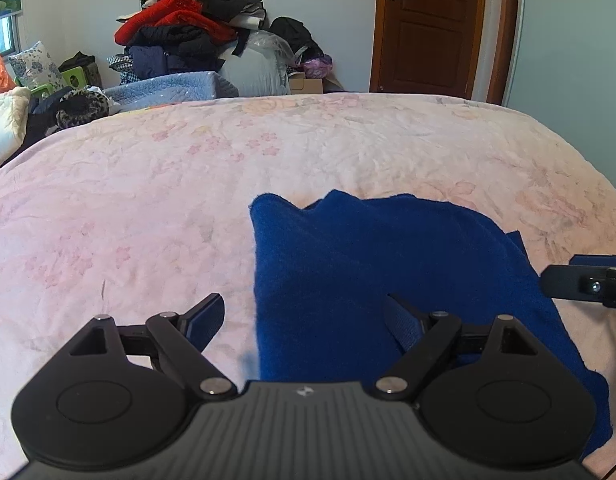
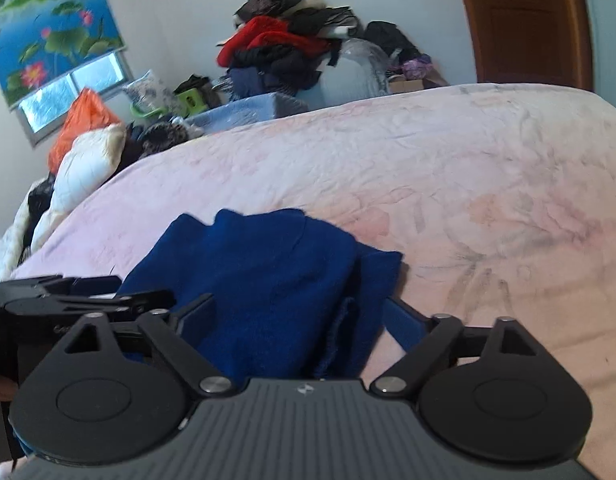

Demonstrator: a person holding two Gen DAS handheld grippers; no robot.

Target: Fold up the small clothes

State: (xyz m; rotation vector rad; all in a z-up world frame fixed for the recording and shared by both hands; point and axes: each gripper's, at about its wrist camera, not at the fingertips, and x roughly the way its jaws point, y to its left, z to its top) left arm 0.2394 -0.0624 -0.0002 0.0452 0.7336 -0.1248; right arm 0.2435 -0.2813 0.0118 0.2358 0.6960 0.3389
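A dark blue fleece garment (image 1: 388, 264) lies partly folded on the pink flowered bedspread (image 1: 147, 184). My left gripper (image 1: 303, 312) is open and empty, straddling the garment's near left edge. In the right wrist view the same garment (image 2: 267, 272) lies with a folded layer on top and a strip sticking out to its right. My right gripper (image 2: 299, 312) is open and empty over the garment's near right edge. The right gripper's fingers (image 1: 568, 280) show at the right edge of the left wrist view; the left gripper (image 2: 67, 292) shows at the left of the right wrist view.
A tall pile of clothes (image 1: 187, 32) stands beyond the bed's far edge beside a light blue quilt (image 1: 167, 88). Pillows and an orange bag (image 2: 83, 120) lie at the bed's left side. A brown wooden door (image 1: 428, 24) is at the back right.
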